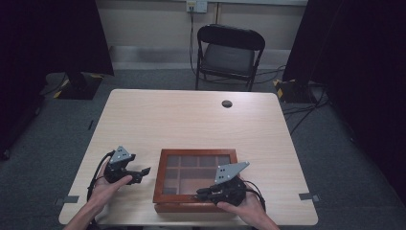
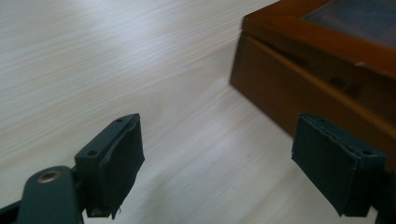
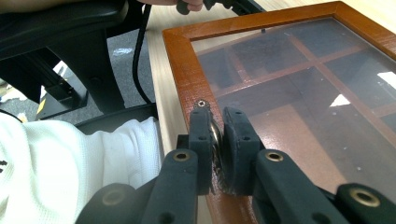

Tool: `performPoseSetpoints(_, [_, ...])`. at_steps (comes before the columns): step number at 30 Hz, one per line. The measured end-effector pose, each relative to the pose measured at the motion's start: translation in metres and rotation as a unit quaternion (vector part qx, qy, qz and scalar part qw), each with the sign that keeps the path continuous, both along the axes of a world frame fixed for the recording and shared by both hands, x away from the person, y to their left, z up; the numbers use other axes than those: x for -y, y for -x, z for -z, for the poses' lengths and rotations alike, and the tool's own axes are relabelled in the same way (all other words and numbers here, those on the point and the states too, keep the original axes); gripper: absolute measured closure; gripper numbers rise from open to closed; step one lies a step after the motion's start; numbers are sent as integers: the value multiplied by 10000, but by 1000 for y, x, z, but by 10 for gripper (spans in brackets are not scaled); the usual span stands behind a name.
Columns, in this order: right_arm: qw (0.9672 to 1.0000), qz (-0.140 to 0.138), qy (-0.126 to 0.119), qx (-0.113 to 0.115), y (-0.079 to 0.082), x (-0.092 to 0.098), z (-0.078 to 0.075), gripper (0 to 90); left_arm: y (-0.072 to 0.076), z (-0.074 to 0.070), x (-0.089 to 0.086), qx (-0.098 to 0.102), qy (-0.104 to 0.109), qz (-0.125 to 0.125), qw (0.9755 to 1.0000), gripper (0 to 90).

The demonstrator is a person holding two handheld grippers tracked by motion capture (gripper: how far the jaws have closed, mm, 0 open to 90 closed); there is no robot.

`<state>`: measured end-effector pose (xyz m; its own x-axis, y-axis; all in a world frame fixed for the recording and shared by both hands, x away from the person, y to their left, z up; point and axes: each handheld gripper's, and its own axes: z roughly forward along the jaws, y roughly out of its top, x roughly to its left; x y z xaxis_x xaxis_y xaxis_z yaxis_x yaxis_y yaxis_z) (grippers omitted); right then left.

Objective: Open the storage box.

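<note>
The right gripper (image 3: pixel 218 140) is clamping the metal latch (image 3: pixel 215 135) of the wooden glass-lid box (image 1: pixel 163 155); lift it gently while the left gripper (image 2: pixel 217 161), jaws apart, is steadying the box side.

The table (image 1: pixel 191 120) has a light wooden top with rounded corners, and it takes the middle of the high view. A wooden box (image 1: pixel 195 180) with a glass lid lies directly on it, in the lower centre of the frame, close to the near edge. In the upper centre of the top there is a small dark round hole (image 1: pixel 227 103).
</note>
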<state>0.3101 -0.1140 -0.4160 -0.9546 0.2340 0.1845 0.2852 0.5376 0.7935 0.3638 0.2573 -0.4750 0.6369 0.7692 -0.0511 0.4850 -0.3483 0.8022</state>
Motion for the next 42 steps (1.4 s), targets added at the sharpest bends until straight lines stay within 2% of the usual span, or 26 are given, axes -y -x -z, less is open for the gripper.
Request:
performPoseSetpoints(3, [10000, -20, -1, 9, -1, 0, -4, 827, 4, -2, 6, -15, -28, 127, 9999, 163])
performPoseSetpoints(5, [10000, -22, -3, 12, -2, 0, -6, 827, 7, -3, 9, -13, 76, 172, 9998, 165])
performPoseSetpoints(9, [10000, 4, 4, 46, -2, 0, -10, 827, 11, -5, 14, 16, 153, 353, 9993, 163])
performPoseSetpoints(12, [10000, -1, -4, 51, -3, 0, -12, 827, 13, -7, 18, 97, 124, 517, 9985, 162])
performPoseSetpoints(19, [10000, -8, 11, -15, -6, -1, -18, 827, 16, -8, 23, 110, 275, 572, 9979, 162])
performPoseSetpoints(23, [10000, -21, 15, -22, -9, -1, -24, 827, 18, -9, 26, 162, 201, 666, 9974, 174])
performPoseSetpoints(24, [10000, -31, 14, -23, -9, -1, -24, 827, 18, -10, 26, 136, 293, 658, 9973, 175])
performPoseSetpoints(29, [10000, 6, 11, 4, -14, -1, -27, 827, 20, -11, 29, 198, 354, 702, 9967, 175])
performPoseSetpoints(38, [10000, 79, -10, 9, -16, 1, -26, 823, 19, -13, 30, 289, 311, 748, 9963, 175])
performPoseSetpoints(39, [9999, 101, -28, 5, -16, 1, -25, 812, 19, -13, 30, 296, 301, 757, 9962, 177])
performPoseSetpoints(42, [9997, 231, -45, 69, -14, 4, -25, 658, 19, -13, 31, 288, 289, 762, 9963, 174])
